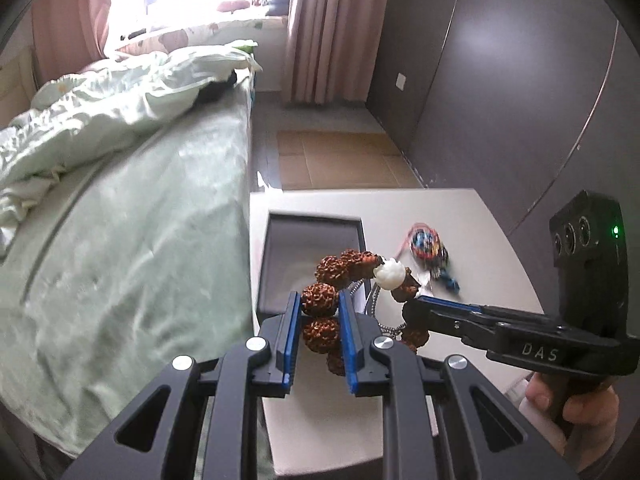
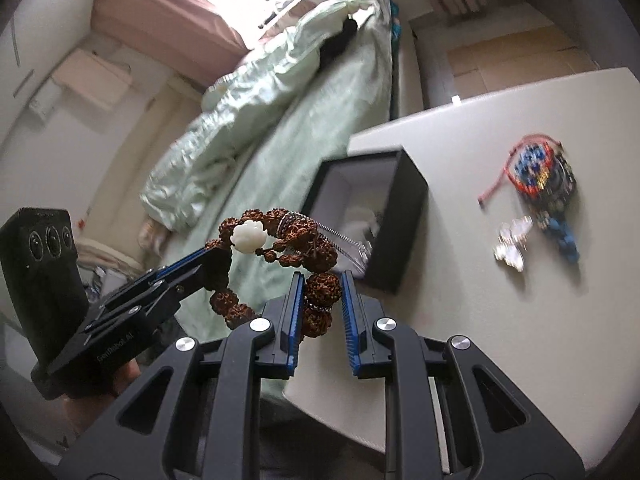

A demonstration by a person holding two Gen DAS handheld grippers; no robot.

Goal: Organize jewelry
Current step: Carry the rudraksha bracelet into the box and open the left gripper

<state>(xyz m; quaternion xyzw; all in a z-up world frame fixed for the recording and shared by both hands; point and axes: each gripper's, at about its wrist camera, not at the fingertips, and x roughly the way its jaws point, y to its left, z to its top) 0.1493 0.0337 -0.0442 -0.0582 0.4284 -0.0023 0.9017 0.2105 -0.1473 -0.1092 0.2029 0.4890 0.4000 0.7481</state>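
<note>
A bracelet of rough brown seed beads [image 1: 336, 268] with one white carved bead [image 1: 389, 273] hangs between both grippers above the table. My left gripper [image 1: 319, 300] is shut on one side of it. My right gripper [image 2: 320, 284] is shut on the other side [image 2: 320, 286]; it also shows in the left wrist view [image 1: 416, 300]. The left gripper [image 2: 216, 256] shows in the right wrist view, holding the bracelet near the white bead [image 2: 249, 236]. An open black box [image 1: 312, 256] with a pale lining stands just behind the bracelet; a silver chain [image 2: 348, 240] drapes over its edge.
On the white table [image 2: 520, 340] lie a colourful beaded piece with a red cord [image 2: 544, 176], a blue bead string [image 2: 566, 240] and a small clear crystal piece [image 2: 512, 244]. A bed with green bedding [image 1: 140, 220] borders the table's left side. A dark wardrobe [image 1: 500, 80] stands right.
</note>
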